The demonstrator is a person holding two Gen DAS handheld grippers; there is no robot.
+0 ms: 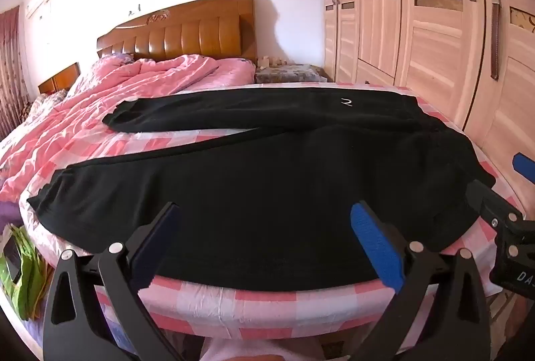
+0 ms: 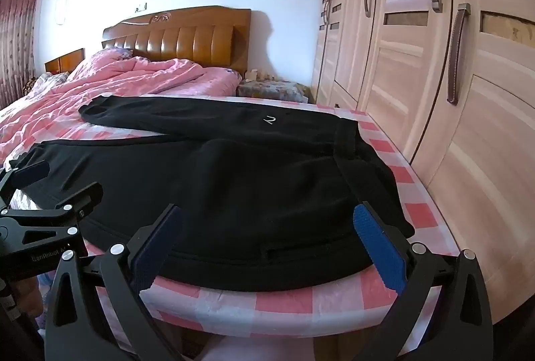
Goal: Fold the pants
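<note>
Black pants (image 1: 267, 187) lie spread flat on the pink checked bed sheet (image 1: 254, 297), legs apart and running to the left, waistband at the right; a small white logo (image 1: 346, 102) marks the far leg. My left gripper (image 1: 267, 220) hovers open above the near leg, close to the bed's front edge, nothing between its blue pads. In the right wrist view the same pants (image 2: 234, 187) fill the middle, and my right gripper (image 2: 267, 220) stands open over the hip and waistband end, holding nothing. Each gripper shows at the edge of the other's view.
A crumpled pink quilt (image 1: 127, 87) covers the far left of the bed below a brown headboard (image 1: 187, 33). A tall wardrobe (image 1: 434, 26) stands close along the right side. A cluttered bedside table (image 1: 287, 73) sits at the back. Green bags (image 1: 23, 264) lie low at the left.
</note>
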